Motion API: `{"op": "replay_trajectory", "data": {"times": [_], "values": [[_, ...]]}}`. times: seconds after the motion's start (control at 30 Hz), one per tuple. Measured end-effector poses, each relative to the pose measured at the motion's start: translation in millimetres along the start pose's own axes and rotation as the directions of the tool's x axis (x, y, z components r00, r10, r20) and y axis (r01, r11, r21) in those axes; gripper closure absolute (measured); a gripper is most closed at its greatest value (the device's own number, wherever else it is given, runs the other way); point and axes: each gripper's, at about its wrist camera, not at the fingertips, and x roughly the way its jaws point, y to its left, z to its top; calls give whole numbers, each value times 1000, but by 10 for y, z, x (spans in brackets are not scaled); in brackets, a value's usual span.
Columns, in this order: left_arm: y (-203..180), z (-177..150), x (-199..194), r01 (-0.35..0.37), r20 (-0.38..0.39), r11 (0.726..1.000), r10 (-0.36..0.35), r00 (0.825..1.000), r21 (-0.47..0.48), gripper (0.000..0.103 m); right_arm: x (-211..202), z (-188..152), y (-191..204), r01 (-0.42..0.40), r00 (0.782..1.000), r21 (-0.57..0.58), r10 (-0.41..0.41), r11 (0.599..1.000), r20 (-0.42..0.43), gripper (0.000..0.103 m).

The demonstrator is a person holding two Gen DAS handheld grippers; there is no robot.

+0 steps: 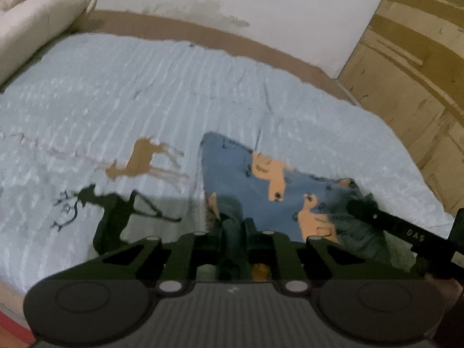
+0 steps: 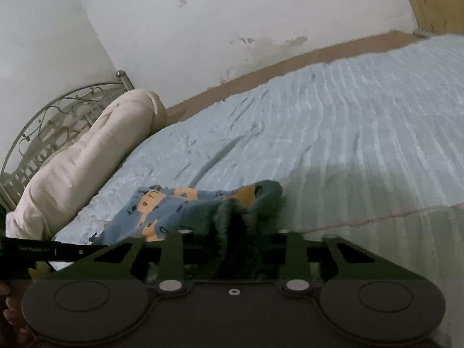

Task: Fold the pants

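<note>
One pants point(image 1: 261, 185), two hand-held grippers point(image 1: 234, 240)

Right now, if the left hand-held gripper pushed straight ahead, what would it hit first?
The left hand-held gripper already pinches the pants; beyond them lies the pale blue bedspread, probably next.

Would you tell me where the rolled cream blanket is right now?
The rolled cream blanket lies at the bed's left end in the right wrist view, against the metal headboard.
</note>
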Motion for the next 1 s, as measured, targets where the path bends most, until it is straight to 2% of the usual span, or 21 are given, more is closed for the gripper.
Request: {"op": "replay_trajectory", "data": {"times": [0.17, 0.23, 0.4, 0.53, 0.6, 0.73, 1.0], "values": [[-153, 145, -147, 27, 58, 999, -29, 998, 45, 91, -103, 105, 122, -7, 999, -54, 10, 999, 52, 85], [-221, 237, -199, 26, 104, 998, -32, 994, 65, 91, -114, 175, 183, -7, 997, -72, 12, 997, 75, 85], [-280, 526, -113, -12, 217, 999, 4, 976, 36, 90, -55, 440, 309, 18, 987, -114, 1, 993, 159, 86], [-277, 734, 155, -75, 261, 997, 72, 963, 1, 90, 176, 651, 335, 47, 981, -108, -25, 993, 192, 86], [-264, 787, 283, -108, 265, 994, 105, 959, 0, 90, 321, 730, 359, 71, 979, -124, -45, 990, 198, 86], [-201, 841, 488, -123, 229, 992, 126, 965, -28, 90, 560, 803, 381, 105, 980, -158, -76, 982, 182, 86], [-145, 829, 546, -140, 199, 989, 145, 969, -40, 89, 788, 776, 307, 128, 985, -140, -109, 982, 132, 85]]}}
